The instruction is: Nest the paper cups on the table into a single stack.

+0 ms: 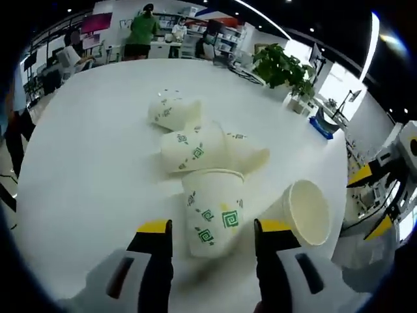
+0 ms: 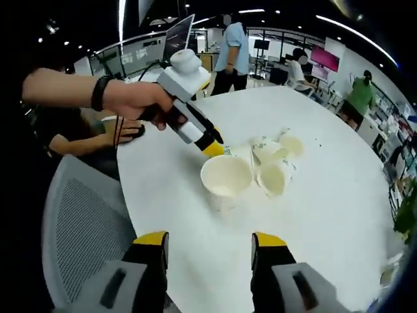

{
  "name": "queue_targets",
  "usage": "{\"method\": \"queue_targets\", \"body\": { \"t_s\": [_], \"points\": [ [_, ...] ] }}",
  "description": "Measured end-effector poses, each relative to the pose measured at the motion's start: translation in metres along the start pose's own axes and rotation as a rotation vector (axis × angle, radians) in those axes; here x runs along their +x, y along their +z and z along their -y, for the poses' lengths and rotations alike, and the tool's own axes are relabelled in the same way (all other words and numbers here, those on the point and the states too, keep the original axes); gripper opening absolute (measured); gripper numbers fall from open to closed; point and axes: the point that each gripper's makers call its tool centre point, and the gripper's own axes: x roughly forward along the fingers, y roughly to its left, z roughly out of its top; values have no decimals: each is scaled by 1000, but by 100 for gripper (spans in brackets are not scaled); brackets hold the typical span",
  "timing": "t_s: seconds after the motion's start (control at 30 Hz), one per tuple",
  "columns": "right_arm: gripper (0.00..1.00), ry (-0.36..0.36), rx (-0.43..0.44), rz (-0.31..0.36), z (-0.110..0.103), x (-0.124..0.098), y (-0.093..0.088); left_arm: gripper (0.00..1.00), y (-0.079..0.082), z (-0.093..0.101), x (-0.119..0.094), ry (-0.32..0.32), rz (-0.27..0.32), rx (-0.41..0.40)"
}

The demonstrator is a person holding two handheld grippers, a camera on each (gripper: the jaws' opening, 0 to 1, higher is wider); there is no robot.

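Note:
An upright white paper cup [image 1: 212, 212] with green square prints stands on the round white table [image 1: 91, 163], between the jaws of my left gripper [image 1: 214, 236]. The jaws are open, with a small gap on each side of the cup. Another cup [image 1: 306, 212] lies on its side just right of it, mouth towards me. Behind lie more cups [image 1: 192, 149], one further back [image 1: 174, 111]. In the right gripper view a hand holds the left gripper [image 2: 214, 149] against the upright cup [image 2: 226, 176]; the lying cups [image 2: 273, 166] are behind. My right gripper [image 2: 210, 251] is open and holds nothing, short of the cup.
A grey mesh chair [image 2: 78, 222] stands at the table's near edge. A potted plant [image 1: 283, 65] and a blue object [image 1: 324, 124] sit at the far rim. People stand at desks beyond the table. The right gripper [image 1: 374, 199] shows past the table edge.

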Motion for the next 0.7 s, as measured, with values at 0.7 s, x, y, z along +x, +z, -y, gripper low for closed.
{"method": "queue_targets", "body": {
  "t_s": [0.7],
  "points": [
    [49, 15, 83, 57, -1, 6, 7, 35, -12, -17, -9, 49, -69, 96]
  ]
}}
